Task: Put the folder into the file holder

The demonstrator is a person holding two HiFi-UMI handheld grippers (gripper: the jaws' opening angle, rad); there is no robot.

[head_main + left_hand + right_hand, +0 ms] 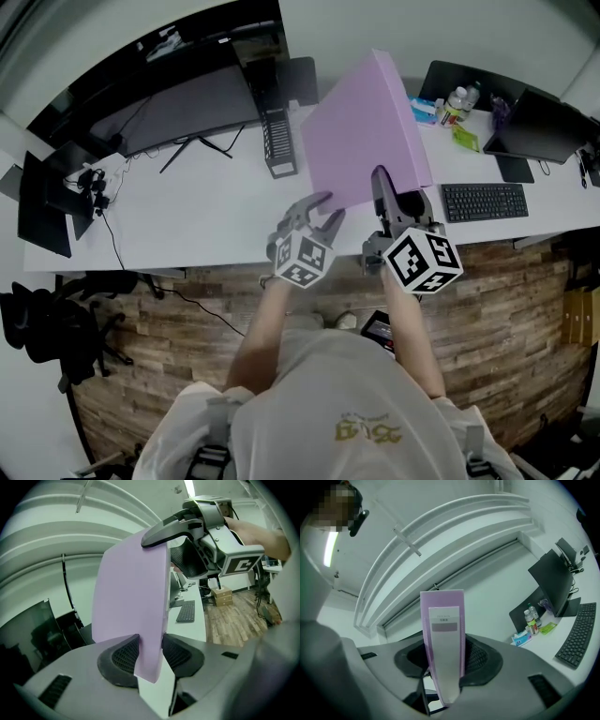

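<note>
One file holder (pixel 279 141) stands on the desk (pixel 187 216). The left gripper (pixel 319 214) pinches the lower edge of one purple folder (pixel 361 122), held over the desk right of the holder. The right gripper (pixel 384 187) pinches its spine. One keyboard (pixel 484 201) lies rightmost.

An office: a long white desk (pixel 169 220) runs along a pale wall and carries a wide black monitor on a thin-legged stand (pixel 187 108), a flat black keyboard (pixel 484 201), a second dark screen (pixel 539 127) at the right end and an upright black slotted file holder (pixel 278 141). Small plastic bottles (pixel 456 105) and a blue tissue pack (pixel 424 110) sit beside that screen. A black chair (pixel 47 323) stands on the brown wood-plank floor (pixel 506 319), black cables (pixel 111 234) trail over the desk, and a white strip light (pixel 189 487) glows overhead
</note>
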